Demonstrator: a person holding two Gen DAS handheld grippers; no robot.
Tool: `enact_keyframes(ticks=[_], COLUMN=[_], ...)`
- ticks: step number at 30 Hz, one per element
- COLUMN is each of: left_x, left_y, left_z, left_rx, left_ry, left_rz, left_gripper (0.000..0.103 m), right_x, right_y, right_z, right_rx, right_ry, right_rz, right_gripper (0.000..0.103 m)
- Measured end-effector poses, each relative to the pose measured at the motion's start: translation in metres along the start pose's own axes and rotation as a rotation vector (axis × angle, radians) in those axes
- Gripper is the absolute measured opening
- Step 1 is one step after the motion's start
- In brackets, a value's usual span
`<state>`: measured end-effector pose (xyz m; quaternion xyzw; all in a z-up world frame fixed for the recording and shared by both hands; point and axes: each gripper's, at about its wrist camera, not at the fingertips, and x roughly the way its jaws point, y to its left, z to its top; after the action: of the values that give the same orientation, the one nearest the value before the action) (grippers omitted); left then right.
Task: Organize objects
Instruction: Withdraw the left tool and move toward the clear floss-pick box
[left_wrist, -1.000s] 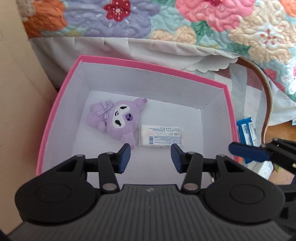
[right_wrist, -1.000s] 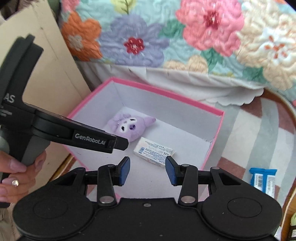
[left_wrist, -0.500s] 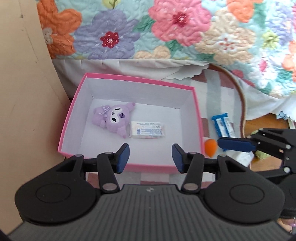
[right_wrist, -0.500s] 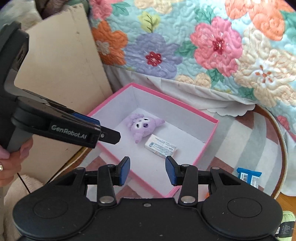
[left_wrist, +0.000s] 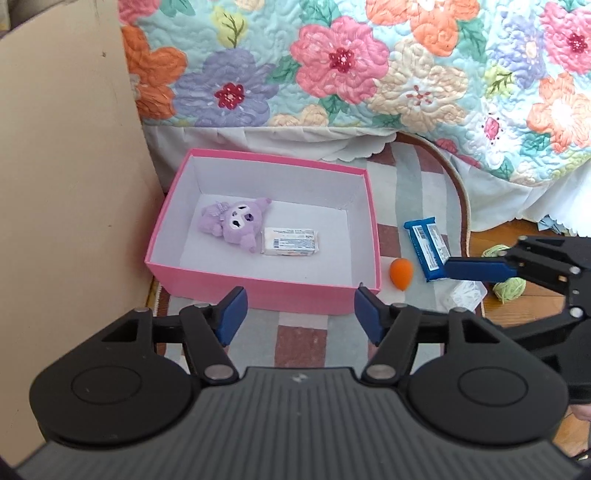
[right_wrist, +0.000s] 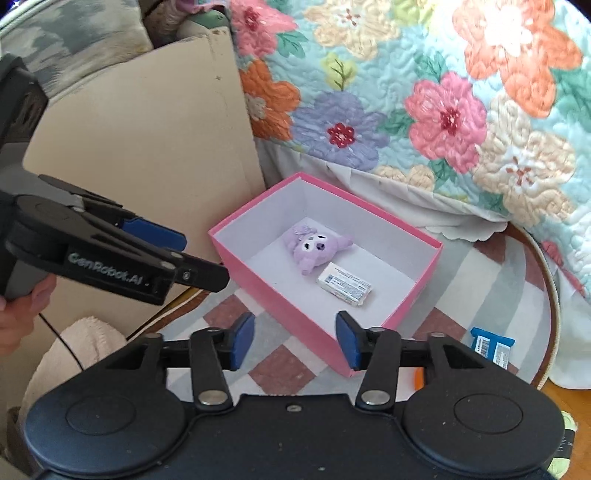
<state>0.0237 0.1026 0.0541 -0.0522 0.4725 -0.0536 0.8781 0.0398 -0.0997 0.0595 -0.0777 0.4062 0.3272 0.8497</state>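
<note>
A: What does the pink box (left_wrist: 258, 291) contain, and where does it stand?

B: It stands on a striped rug (left_wrist: 417, 184) beside a flowered quilt (left_wrist: 369, 74), with a beige panel (left_wrist: 66, 184) to its left. Inside lie a purple plush toy (left_wrist: 236, 223) and, just beside it, a white packet (left_wrist: 290, 242) with a printed label.

A: Which items lie outside the box?

B: A blue wrapper (left_wrist: 424, 247) and an orange egg-shaped piece (left_wrist: 402, 273) lie on the rug, right of the box. Green yarn (left_wrist: 509, 286) lies further right on the wooden floor.

A: How do the grippers stand?

B: The left gripper (left_wrist: 299, 314) hovers above the near wall of the box, its jaws opening with nothing between them. The right gripper (right_wrist: 295, 339) hangs over the box's near corner, its jaws likewise opening and empty. Each gripper appears at the edge of the other's view, and part of a hand (right_wrist: 26, 306) shows at the left gripper's handle.
</note>
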Motion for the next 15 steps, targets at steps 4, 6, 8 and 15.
enact_keyframes(ticks=[4,6,8,15], left_x=[-0.008,-0.01,-0.009,0.003], left_y=[-0.003,-0.003,-0.006,-0.023], left_z=[-0.009,-0.014,-0.02,-0.042], left_rx=[0.006,0.003,0.012,0.052], left_ry=[-0.001,0.007,0.001,0.017], left_rz=[-0.002,-0.001,-0.007,-0.039], left_gripper=[0.064,0.069,0.076,0.08], right_x=[-0.016,-0.022,-0.027,-0.036], right_y=[0.006,0.006,0.004,-0.006], right_z=[-0.008,-0.012,-0.016,-0.04], right_rx=[-0.029,-0.03,-0.026,-0.079], right_ry=[-0.011,-0.009,-0.006,0.029], right_rz=[-0.01,-0.014,-0.006,-0.048], right_gripper=[0.074,0.078,0.084,0.09])
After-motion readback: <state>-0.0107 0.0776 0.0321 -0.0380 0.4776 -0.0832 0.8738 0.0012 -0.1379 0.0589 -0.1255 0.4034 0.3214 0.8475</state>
